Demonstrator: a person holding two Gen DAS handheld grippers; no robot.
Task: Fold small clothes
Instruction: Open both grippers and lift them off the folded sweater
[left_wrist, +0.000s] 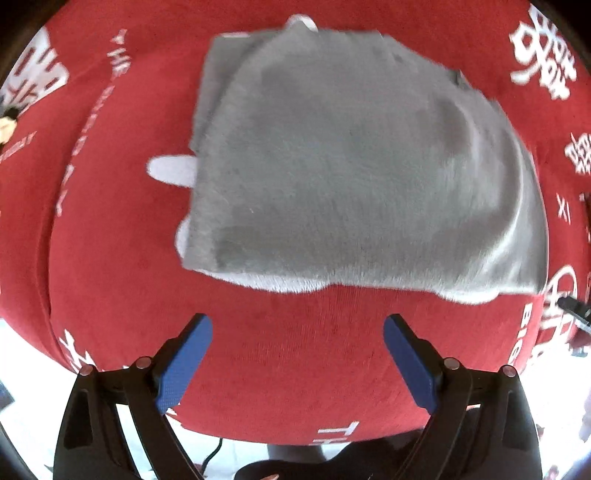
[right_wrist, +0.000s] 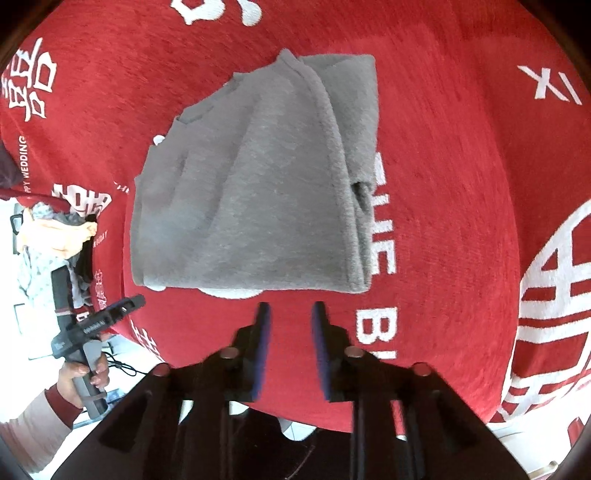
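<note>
A grey fleecy garment (left_wrist: 351, 166) lies folded into a rough rectangle on the red cloth with white lettering (left_wrist: 280, 376). My left gripper (left_wrist: 297, 326) hangs over the cloth just short of the garment's near edge, its blue pads (left_wrist: 184, 363) spread wide with nothing between them. In the right wrist view the same folded garment (right_wrist: 255, 199) lies ahead of my right gripper (right_wrist: 290, 314), whose pads stand partly apart and empty, just short of the near hem. The left gripper (right_wrist: 122, 308) and the hand holding it show at the left of that view.
The red cloth (right_wrist: 461, 184) covers a table whose near edge runs below both grippers. A heap of other clothes (right_wrist: 55, 236) sits off the table's left side. A person's hand and sleeve (right_wrist: 55, 402) hold the left tool there. Pale floor shows beyond the edge.
</note>
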